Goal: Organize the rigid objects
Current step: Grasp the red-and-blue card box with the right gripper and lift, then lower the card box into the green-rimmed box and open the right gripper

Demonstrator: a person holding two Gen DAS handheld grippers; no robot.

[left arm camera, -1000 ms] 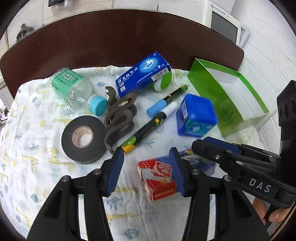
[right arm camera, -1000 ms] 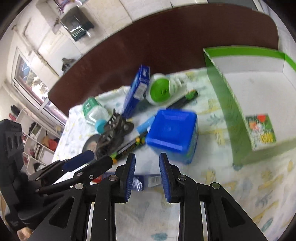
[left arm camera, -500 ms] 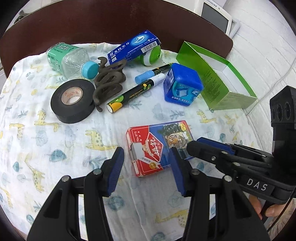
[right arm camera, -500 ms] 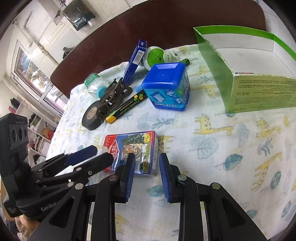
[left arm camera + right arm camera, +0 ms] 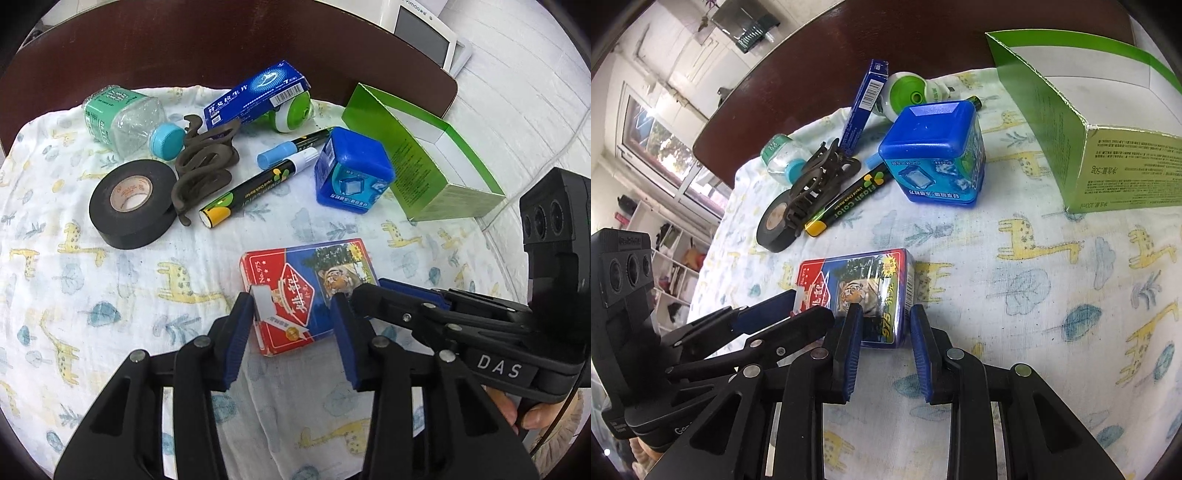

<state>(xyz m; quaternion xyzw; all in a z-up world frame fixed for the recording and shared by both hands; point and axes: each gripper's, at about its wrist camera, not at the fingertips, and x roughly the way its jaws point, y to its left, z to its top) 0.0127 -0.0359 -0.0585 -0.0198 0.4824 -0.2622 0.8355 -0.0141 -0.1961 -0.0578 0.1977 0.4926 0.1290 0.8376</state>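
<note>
While both grippers hung low over the giraffe-print cloth (image 5: 110, 295), the card pack (image 5: 306, 291) lay flat just ahead of them, nearest of all the things. The left gripper (image 5: 291, 317) straddled its near end; its jaws had just been closing, with the pack between them, and the pads sat at or very close to the pack's two sides, so whether they pressed yet could not be told. The right gripper (image 5: 884, 330) stood with narrow jaws about the pack's near right corner, a sliver of gap showing on its right side, so it looked unclamped.

By the look of it the pack would be light, stiff and square-edged, wrapped in glossy film that may slip; a hold across the two long sides, near the middle, seemed safest.

Further off lay the black tape roll (image 5: 133, 203), a brown clip (image 5: 205, 166), the chalk marker (image 5: 255, 184) and a blue cube tub (image 5: 351, 173). Beyond those rested a clear bottle (image 5: 125, 118) and a blue carton (image 5: 258, 96), with the open green box (image 5: 424, 155) at the right, the likely place for it all.
</note>
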